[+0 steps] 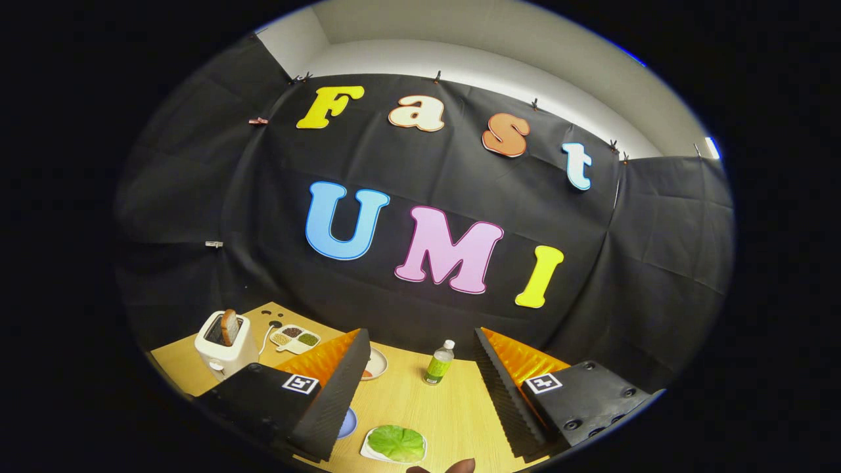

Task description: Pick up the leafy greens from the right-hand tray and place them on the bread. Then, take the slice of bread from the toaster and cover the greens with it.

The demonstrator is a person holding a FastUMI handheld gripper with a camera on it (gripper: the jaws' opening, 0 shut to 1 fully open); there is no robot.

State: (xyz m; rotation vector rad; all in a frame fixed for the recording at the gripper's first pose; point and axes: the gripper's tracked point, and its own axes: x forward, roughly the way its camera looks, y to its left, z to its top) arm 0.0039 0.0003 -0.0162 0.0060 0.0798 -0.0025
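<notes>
Wooden table [427, 407], fingers [420, 374] apart (empty), bottle [439, 362] beyond, toaster [225, 347]

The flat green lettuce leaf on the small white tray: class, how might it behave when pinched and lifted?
The flat green lettuce leaf looks thin, so probably floppy and light. Its small white tray might slide. The gripper is open, leaf between its fingers.

Even, soft booth light; strong fisheye bend

Light seems to come from above, where a pale ceiling strip glows brightest. The bench [427, 401] is evenly lit with faint, short shadows and no harsh glare. The booth's wall reads dim and matte. Straight lines bow hard toward the rim, where detail softens; small items on the bench look slightly blurred.
</notes>
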